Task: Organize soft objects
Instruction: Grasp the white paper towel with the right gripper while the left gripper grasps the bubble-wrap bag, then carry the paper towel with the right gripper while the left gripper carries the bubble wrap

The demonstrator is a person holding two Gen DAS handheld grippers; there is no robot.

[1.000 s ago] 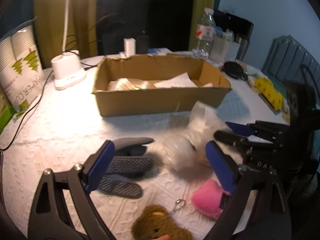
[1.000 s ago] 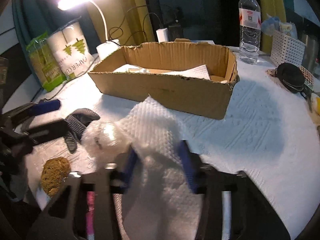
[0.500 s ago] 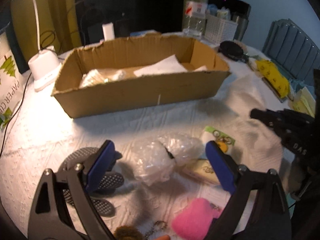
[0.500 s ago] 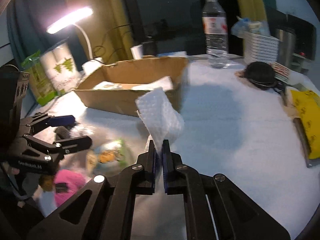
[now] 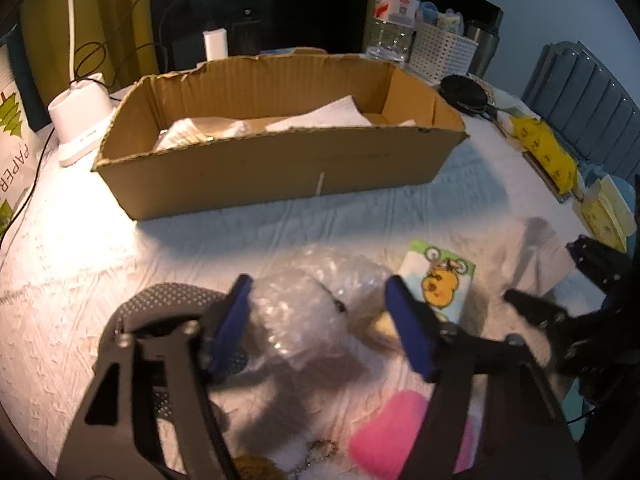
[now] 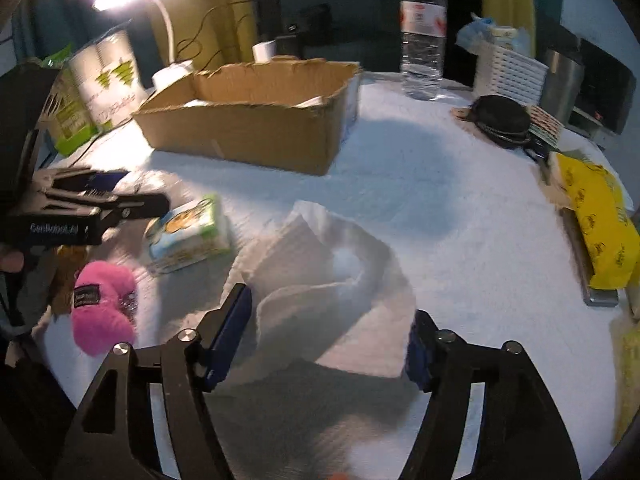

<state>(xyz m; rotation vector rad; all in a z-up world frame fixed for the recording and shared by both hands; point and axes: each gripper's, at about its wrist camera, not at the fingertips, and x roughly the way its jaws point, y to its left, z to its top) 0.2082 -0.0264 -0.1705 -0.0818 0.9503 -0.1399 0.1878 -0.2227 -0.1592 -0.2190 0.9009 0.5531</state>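
My left gripper [image 5: 322, 326] hangs over a clear bubble-wrap wad [image 5: 304, 312] that sits between its blue pads. Its jaws are closing; the left pad touches the wad, the right pad stands just off it. My right gripper [image 6: 328, 328] is opening, and a white foam sheet [image 6: 320, 280] lies crumpled on the cloth between its fingers, free of both pads. A cartoon tissue pack [image 5: 440, 284] lies right of the wad. Close by lie a pink plush [image 6: 102, 308] and grey dotted gloves [image 5: 168, 300]. The cardboard box [image 5: 280, 176] stands behind, with paper inside.
A lamp base [image 5: 80, 120] and a paper-cup pack [image 6: 108, 80] stand left of the box. A water bottle [image 6: 422, 40], white basket [image 6: 508, 72], black pouch [image 6: 500, 120] and yellow pack [image 6: 600, 220] line the far right. A brown plush [image 5: 252, 468] lies at the near edge.
The right gripper, shut on the raised white sheet before, has opened, and the sheet now lies on the table. The left gripper's jaws have narrowed around the bubble-wrap wad.
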